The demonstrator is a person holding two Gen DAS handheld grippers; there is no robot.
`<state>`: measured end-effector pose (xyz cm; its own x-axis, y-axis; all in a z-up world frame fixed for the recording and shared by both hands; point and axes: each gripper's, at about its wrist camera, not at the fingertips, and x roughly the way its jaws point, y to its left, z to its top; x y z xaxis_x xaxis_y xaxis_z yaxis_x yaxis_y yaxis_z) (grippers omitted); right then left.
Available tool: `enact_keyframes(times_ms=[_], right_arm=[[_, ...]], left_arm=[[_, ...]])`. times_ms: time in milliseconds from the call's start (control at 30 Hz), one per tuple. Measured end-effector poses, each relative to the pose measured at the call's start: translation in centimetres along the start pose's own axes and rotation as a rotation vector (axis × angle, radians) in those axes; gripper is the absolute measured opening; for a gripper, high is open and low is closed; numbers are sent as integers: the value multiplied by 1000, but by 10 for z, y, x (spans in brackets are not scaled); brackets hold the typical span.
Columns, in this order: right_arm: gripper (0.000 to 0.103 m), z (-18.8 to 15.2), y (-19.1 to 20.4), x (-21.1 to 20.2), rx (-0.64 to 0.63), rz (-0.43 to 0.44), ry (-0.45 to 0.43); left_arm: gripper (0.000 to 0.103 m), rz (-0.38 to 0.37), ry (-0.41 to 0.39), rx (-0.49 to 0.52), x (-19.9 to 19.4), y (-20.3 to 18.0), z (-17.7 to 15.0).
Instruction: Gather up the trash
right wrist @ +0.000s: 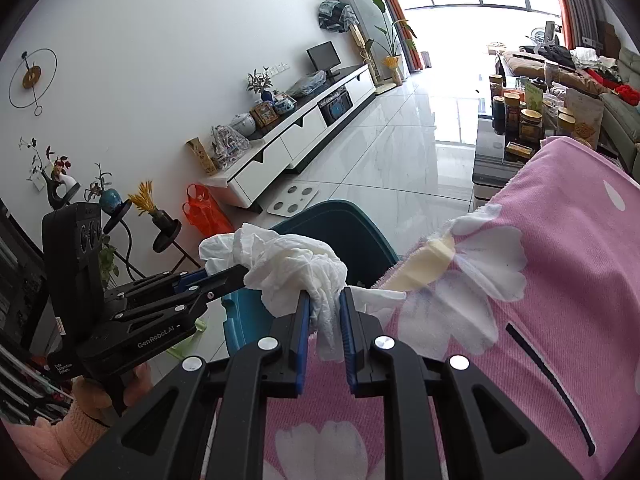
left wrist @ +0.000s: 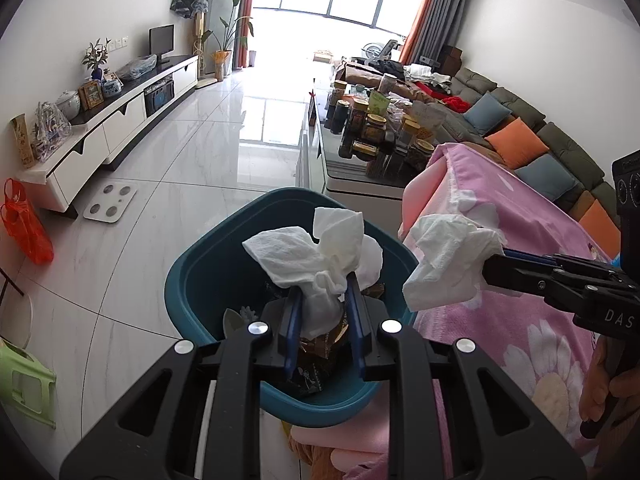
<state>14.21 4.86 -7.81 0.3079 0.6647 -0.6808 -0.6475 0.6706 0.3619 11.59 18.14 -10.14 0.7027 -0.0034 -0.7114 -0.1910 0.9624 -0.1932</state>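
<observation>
My left gripper [left wrist: 322, 286] is shut on a crumpled white tissue [left wrist: 316, 256] and holds it over the open teal trash bin [left wrist: 200, 276], which has dark wrappers inside. My right gripper [right wrist: 324, 300] is shut on a second crumpled white tissue [right wrist: 296, 268]. It holds this tissue above the pink flowered cloth [right wrist: 560, 280], just right of the bin [right wrist: 340, 224]. The right gripper [left wrist: 494, 266] with its tissue [left wrist: 444, 264] shows at the right of the left wrist view. The left gripper [right wrist: 236, 272] shows at the left of the right wrist view.
A white scale [left wrist: 111, 201] and an orange bag [left wrist: 28, 228] lie on the marble floor by the TV cabinet [left wrist: 120, 120]. A coffee table [left wrist: 360, 176] crowded with jars stands beyond the bin. A sofa [left wrist: 540, 144] runs along the right. A green stool [left wrist: 24, 384] is at left.
</observation>
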Motion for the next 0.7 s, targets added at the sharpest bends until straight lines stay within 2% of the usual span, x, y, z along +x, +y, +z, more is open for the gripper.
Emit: enact_keyframes(times_ms=[300,533,633,700], right_arm=[[17,10,11,37,-59,-62,73],[23,12,17,58,-76,-86,117],[25,11,17,61,-77,-89,121],[25,11,17,59,-70,-88,113]], left_arm=[[21,19,51,-31,34,14,-3],[25,-9,93,-78,60,28,-3],[30,-20,103,-96,67,32,-2],[44,-36,105,-109,70,36,-1]])
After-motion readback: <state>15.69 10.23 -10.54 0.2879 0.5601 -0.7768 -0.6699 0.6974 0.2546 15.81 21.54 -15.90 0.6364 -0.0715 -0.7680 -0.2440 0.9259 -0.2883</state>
